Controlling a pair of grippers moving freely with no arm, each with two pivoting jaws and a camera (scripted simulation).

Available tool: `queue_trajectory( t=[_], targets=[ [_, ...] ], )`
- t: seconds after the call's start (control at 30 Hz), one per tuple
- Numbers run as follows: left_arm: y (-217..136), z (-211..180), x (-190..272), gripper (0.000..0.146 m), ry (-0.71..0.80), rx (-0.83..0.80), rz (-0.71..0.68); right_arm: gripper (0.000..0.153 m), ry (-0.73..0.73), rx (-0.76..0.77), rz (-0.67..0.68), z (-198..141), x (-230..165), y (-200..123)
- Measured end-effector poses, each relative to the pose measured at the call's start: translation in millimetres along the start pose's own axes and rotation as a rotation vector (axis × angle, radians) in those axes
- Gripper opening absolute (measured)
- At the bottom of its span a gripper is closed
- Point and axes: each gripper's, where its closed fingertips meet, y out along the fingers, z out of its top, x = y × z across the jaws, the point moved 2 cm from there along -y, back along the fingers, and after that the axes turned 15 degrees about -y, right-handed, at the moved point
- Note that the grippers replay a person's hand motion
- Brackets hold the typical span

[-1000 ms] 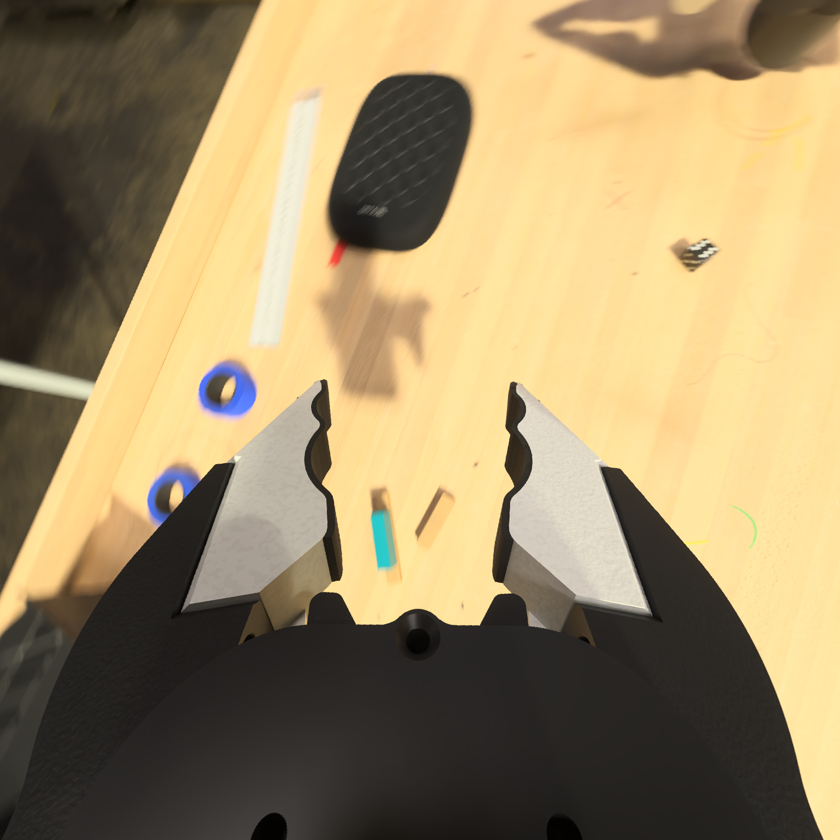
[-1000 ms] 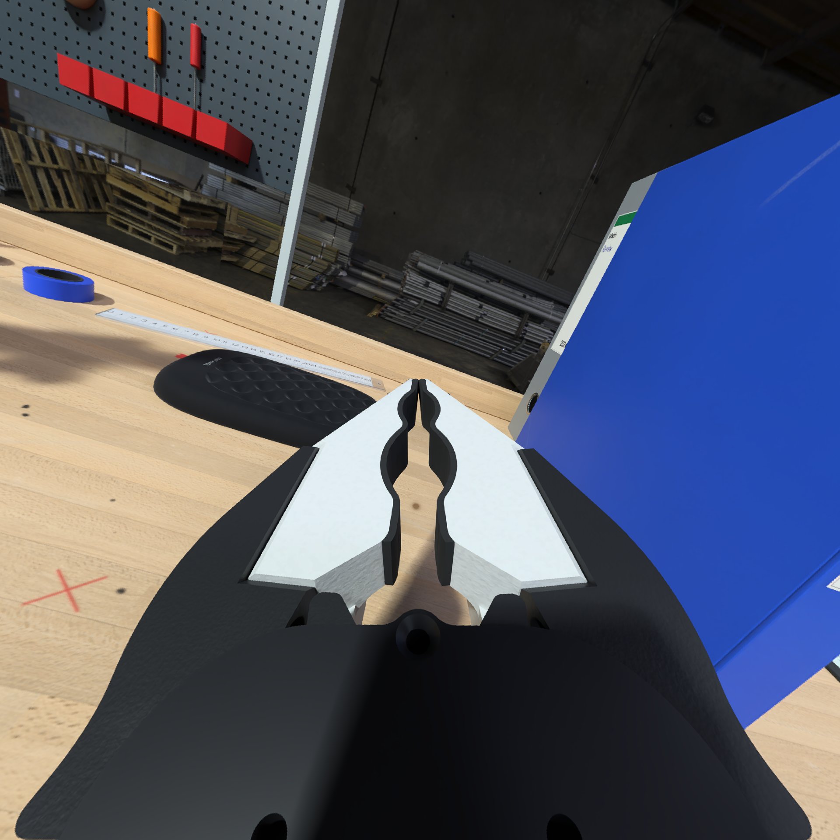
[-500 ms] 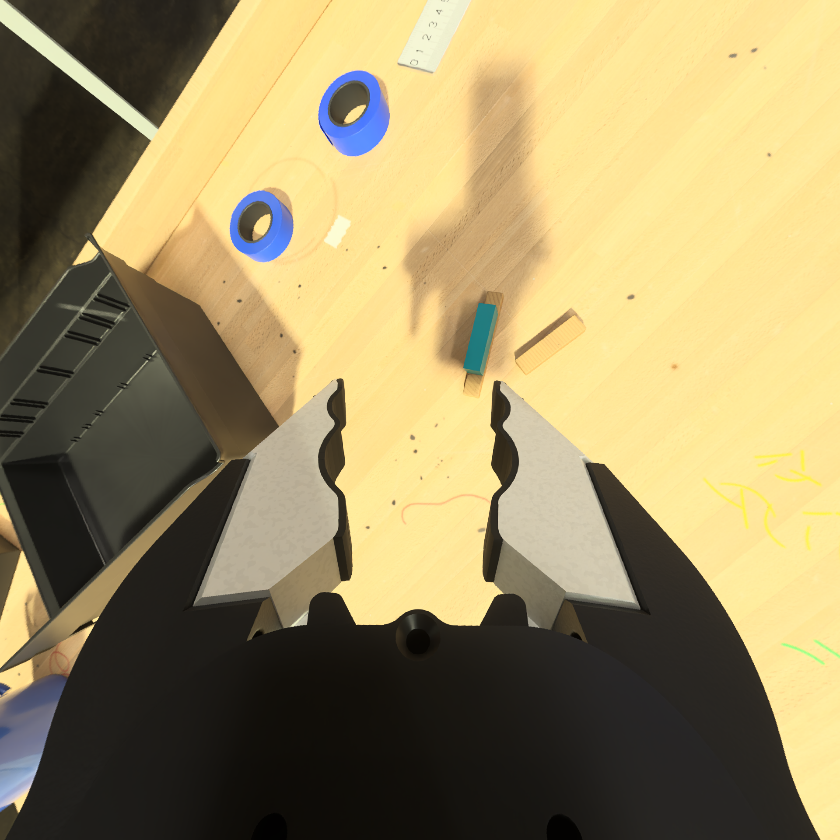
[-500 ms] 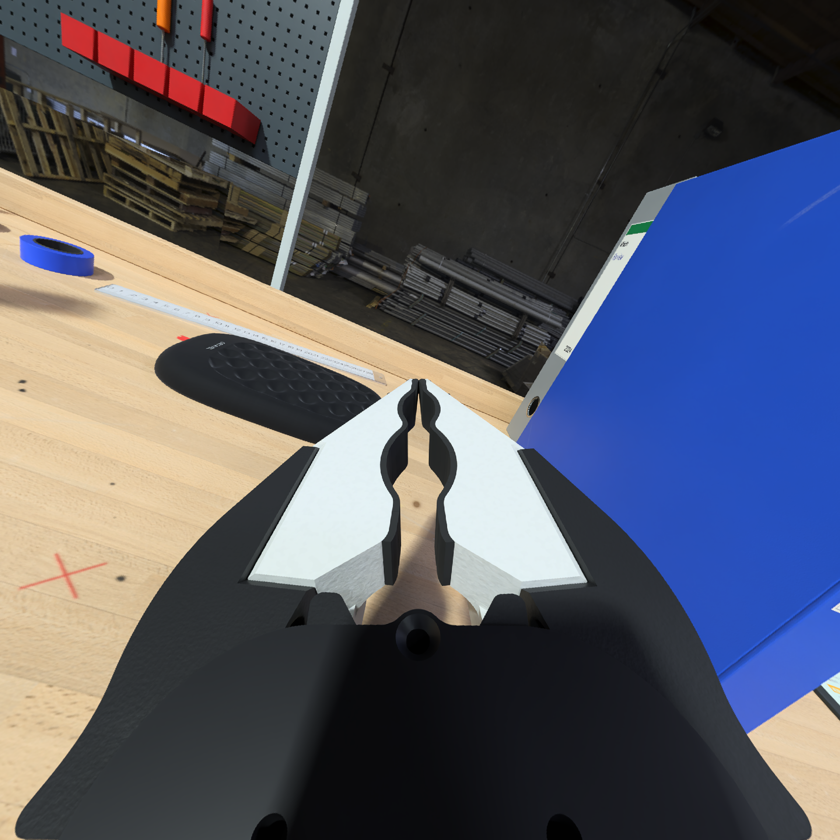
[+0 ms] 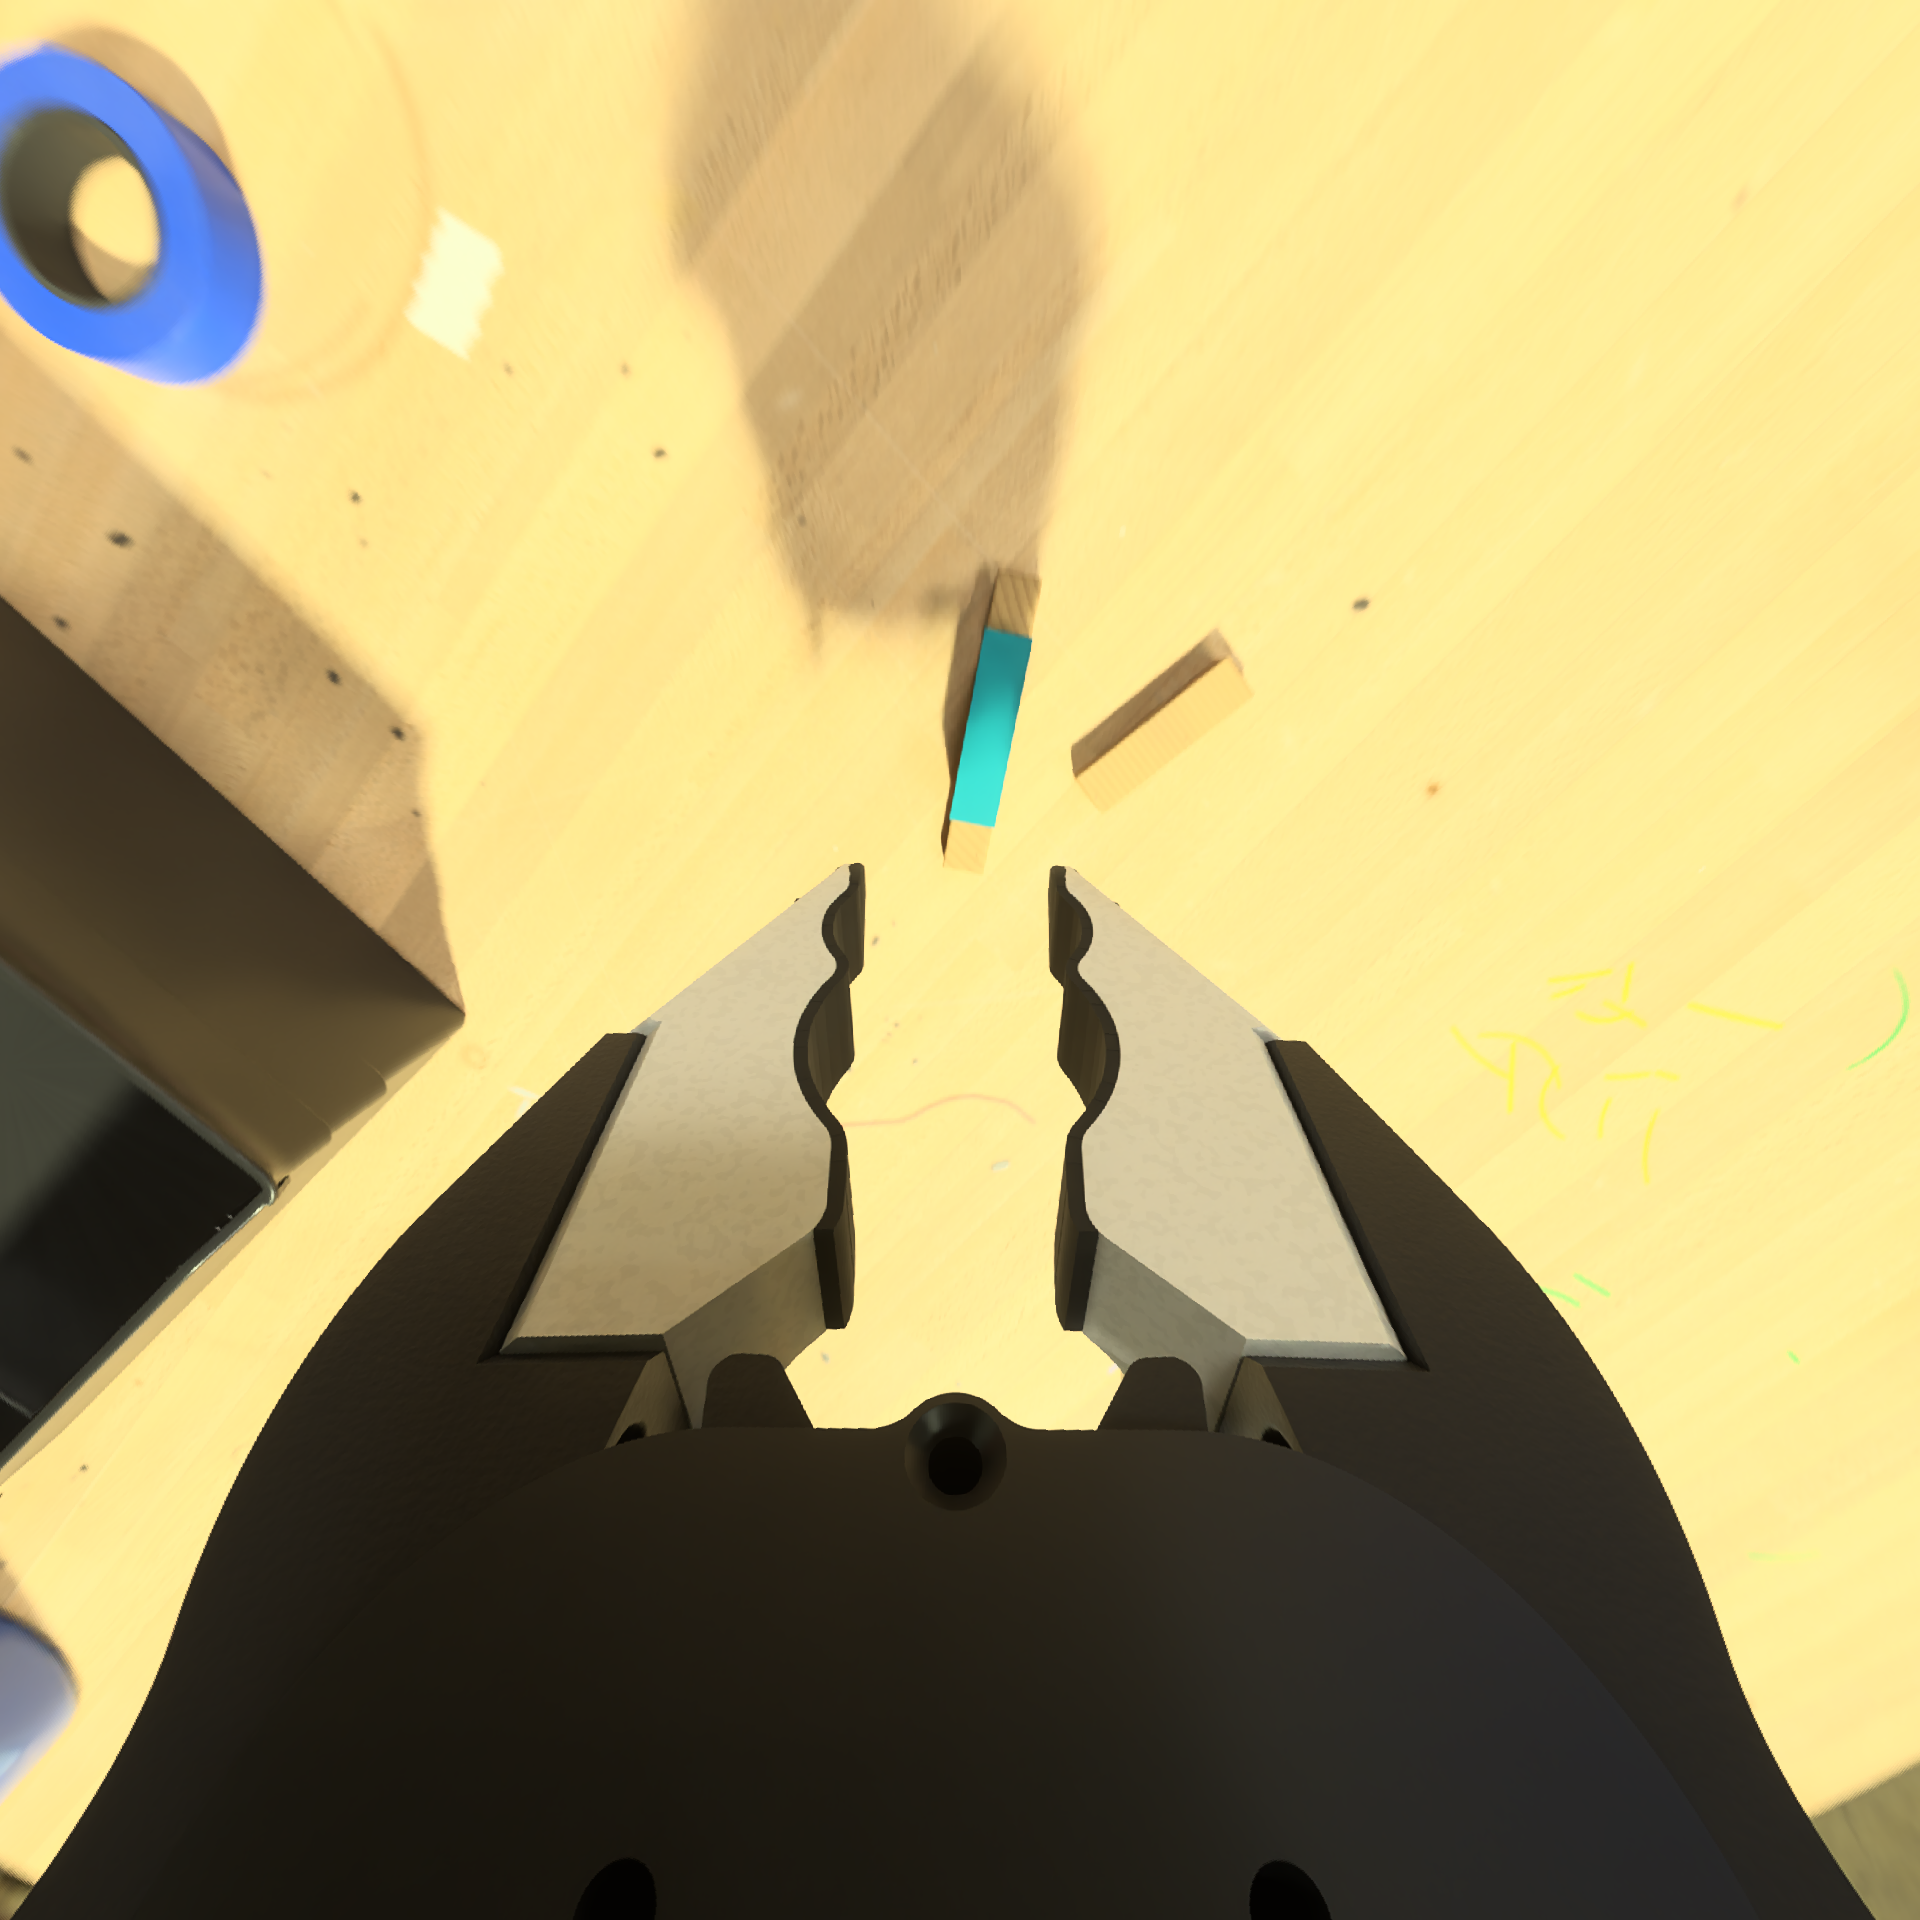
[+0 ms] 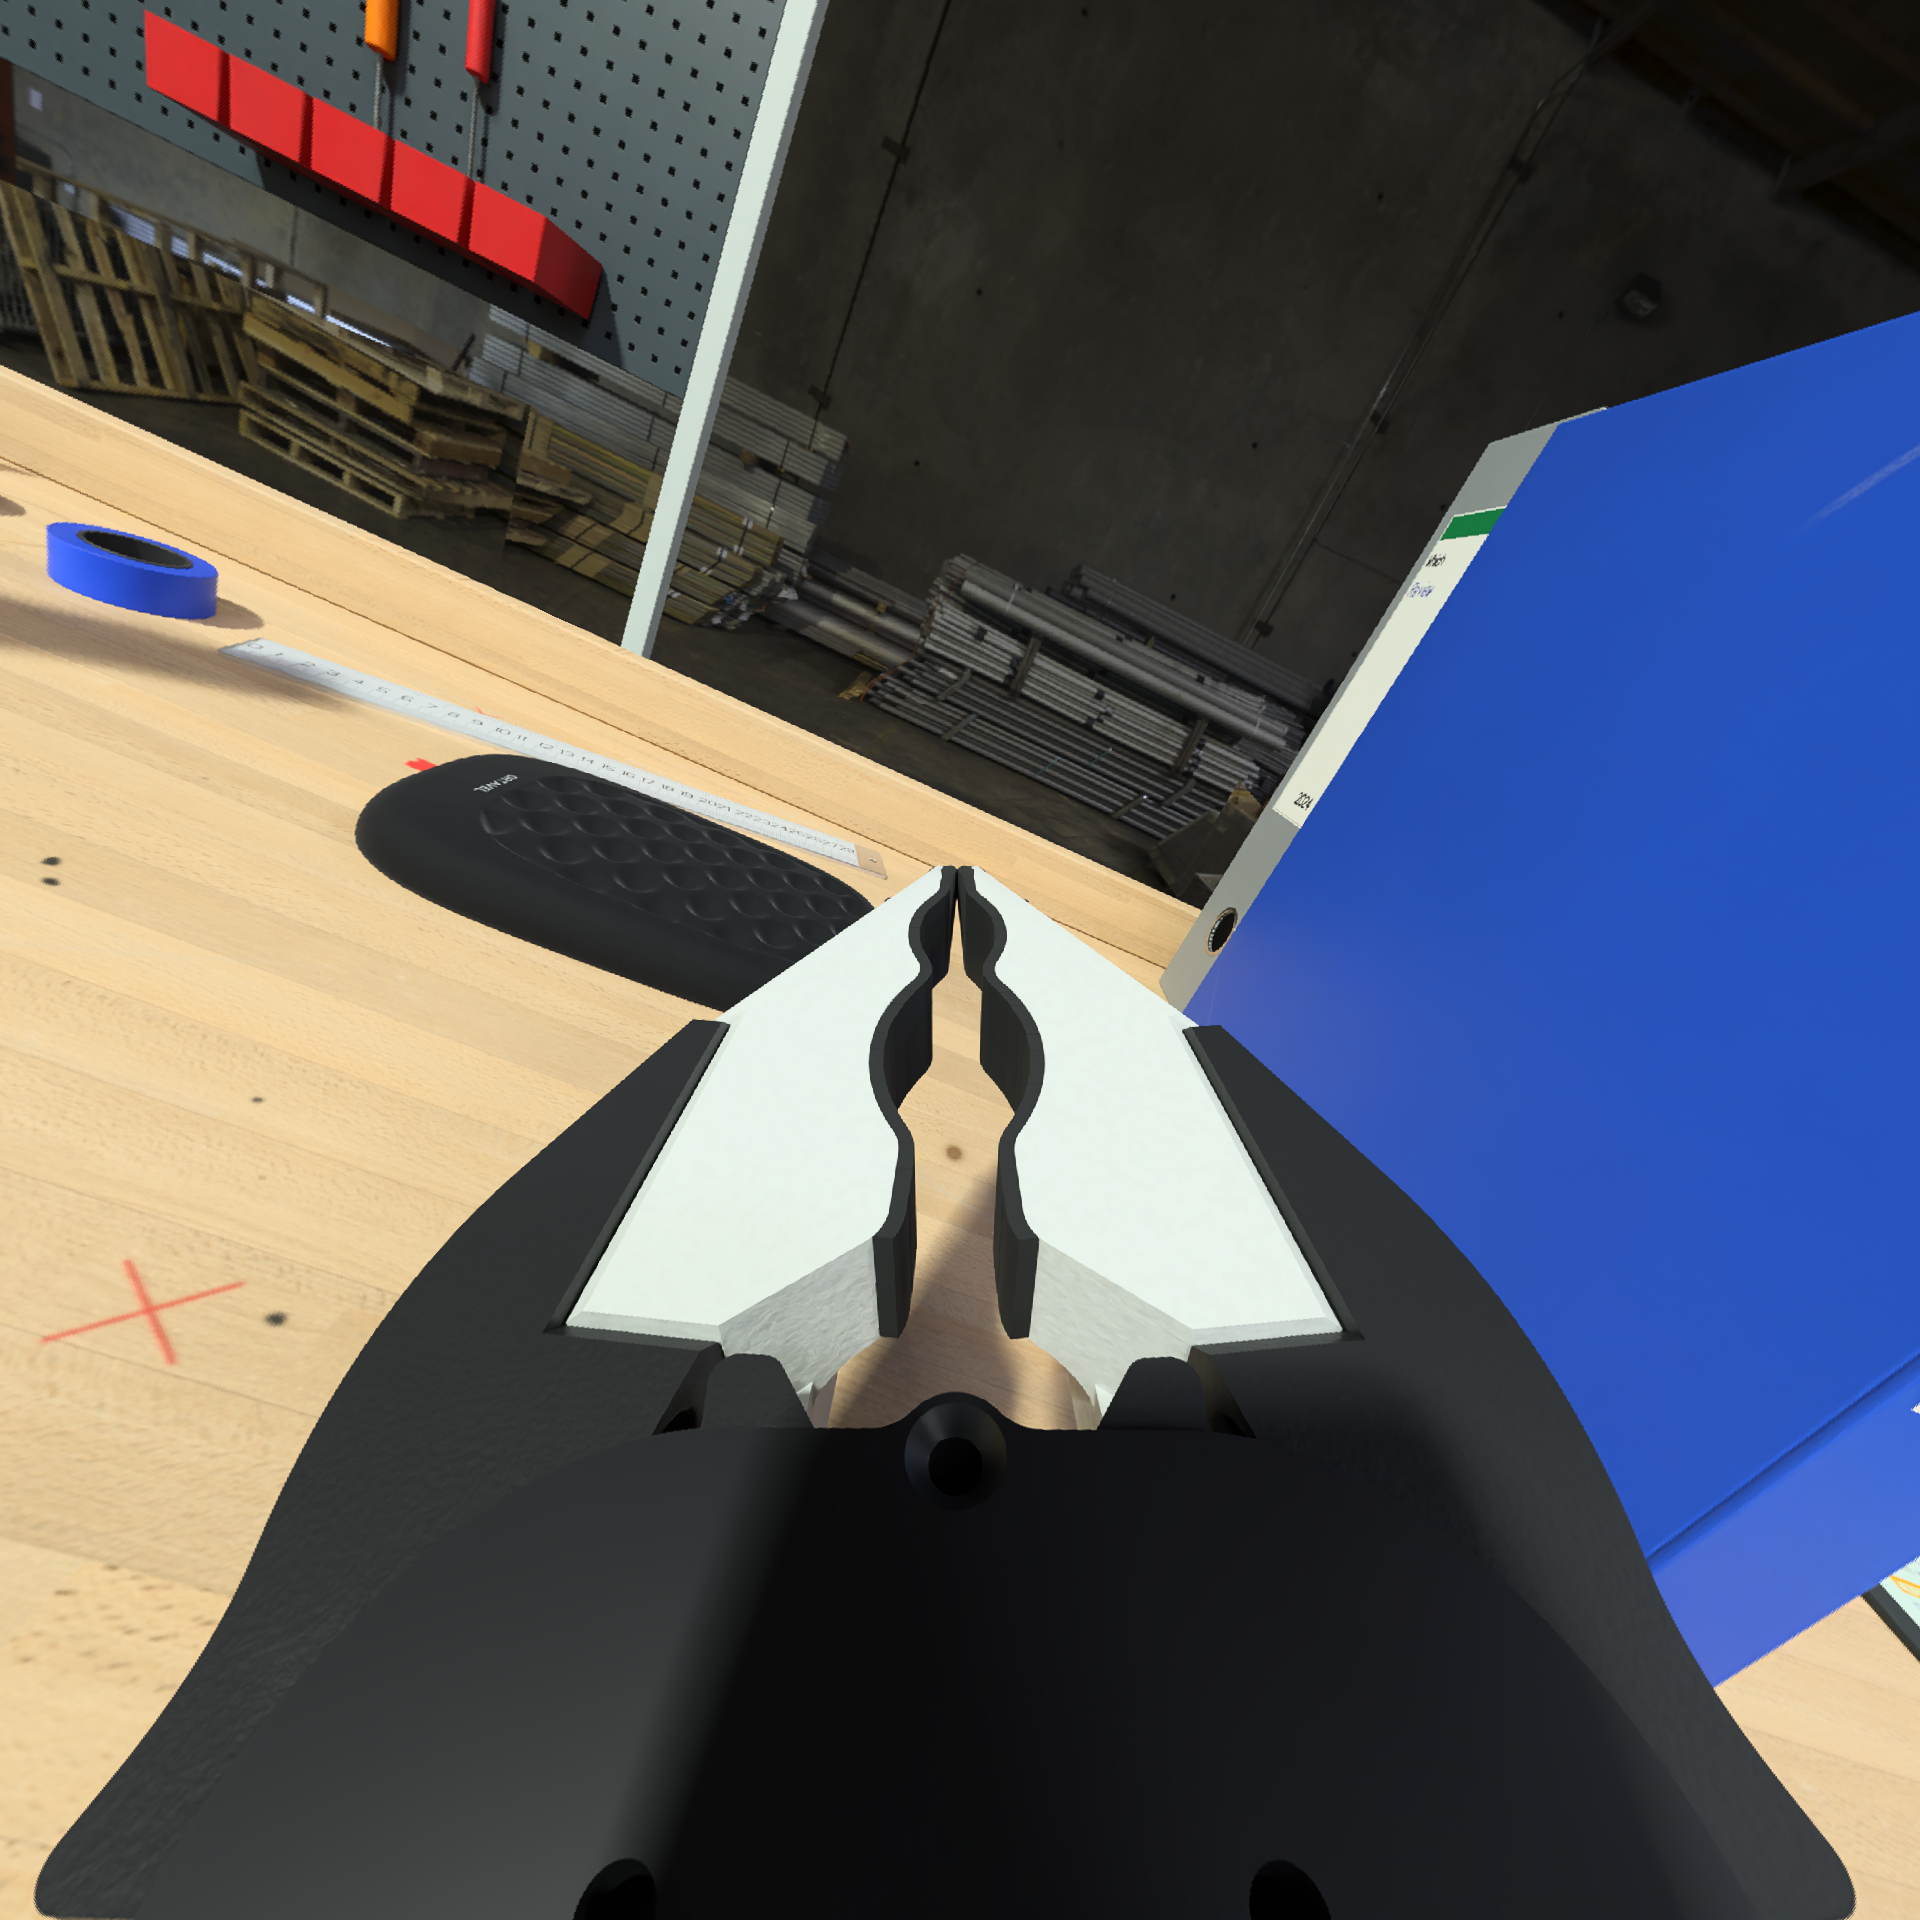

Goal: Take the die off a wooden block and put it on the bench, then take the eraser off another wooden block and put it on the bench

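Observation:
In the left wrist view a teal eraser [image 5: 992, 727] lies on top of a narrow wooden block [image 5: 966, 847] on the light bench [image 5: 1455, 416]. A second wooden block [image 5: 1158, 719] lies bare just to its right. My left gripper [image 5: 954, 878] is open and empty, above the bench, its tips just short of the near end of the eraser's block. My right gripper [image 6: 954, 878] is shut and empty, low over the bench [image 6: 208, 1039] beside a blue binder. No die shows in either view.
A blue tape roll [image 5: 114, 218] lies at the far left, and a dark bin [image 5: 104, 1174] stands at the left edge. In the right wrist view a blue binder [image 6: 1610, 935] stands close on the right; a black pad [image 6: 613, 862], a steel ruler [image 6: 540, 743] and a tape roll [image 6: 130, 566] lie ahead.
My left gripper has swung down and closer to the eraser and the two blocks, which now look larger and nearer the tips. The right gripper has barely shifted.

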Motion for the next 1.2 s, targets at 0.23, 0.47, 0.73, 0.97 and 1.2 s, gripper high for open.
queue_trajectory(
  t=[0.23, 0.47, 0.73, 0.97, 1.2],
  targets=[
    [21.7, -6.5, -0.7, 0.028, 0.056, -0.152, 0.049, 0.000, 0.000, 0.003, 0.007, 0.5, -0.9, 0.4],
    [34.8, 14.5, 6.9, 0.024, 0.185, -0.058, -0.002, 0.000, -0.004, 0.006, 0.013, 1.1, -2.4, 0.8],
    [50.8, 11.3, 8.0, 0.020, 0.201, -0.112, -0.003, 0.000, -0.011, 0.006, 0.020, 1.3, -3.8, 1.3],
    [55.7, 5.9, 7.5, 0.011, 0.168, -0.139, -0.043, 0.000, -0.014, 0.005, 0.024, 1.5, -4.8, 1.7],
    [22.9, 44.3, 5.9, 0.011, 0.201, 0.066, 0.114, 0.000, -0.014, 0.003, 0.019, 1.4, -4.4, 1.9]
  ],
)
